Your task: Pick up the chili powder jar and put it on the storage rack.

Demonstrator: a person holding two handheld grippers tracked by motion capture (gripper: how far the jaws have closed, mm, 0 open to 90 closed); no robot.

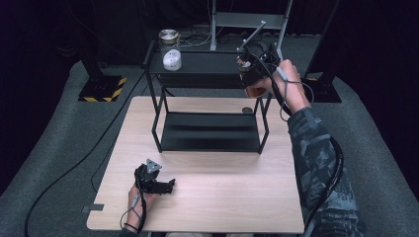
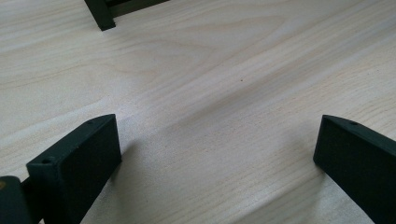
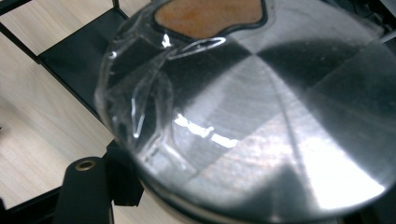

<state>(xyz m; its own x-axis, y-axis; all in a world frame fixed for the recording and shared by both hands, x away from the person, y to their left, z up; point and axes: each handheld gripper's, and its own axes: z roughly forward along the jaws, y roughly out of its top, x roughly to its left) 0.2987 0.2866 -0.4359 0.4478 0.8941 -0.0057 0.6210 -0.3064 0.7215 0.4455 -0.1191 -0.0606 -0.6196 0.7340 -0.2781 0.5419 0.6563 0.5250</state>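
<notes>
High view: a black two-tier metal rack stands at the far half of a light wooden table; all places below are given relative to it.

- Right gripper: at the right end of the rack's top shelf, clamped on a glass jar with a brushed metal lid. In the right gripper view the lid looms close between the jaws, with the lower shelf beyond.
- Second jar with metal lid: back-left corner of the top shelf.
- White round container: top shelf, just in front of that jar.
- Small dark disc: on the table behind the rack's lower right side; kind unclear.
- Left gripper: well in front of the rack, resting low over the table, jaws apart, nothing between them.

Progress, as judged: the held jar is at shelf level but not released; setting down and letting go remain.
</notes>
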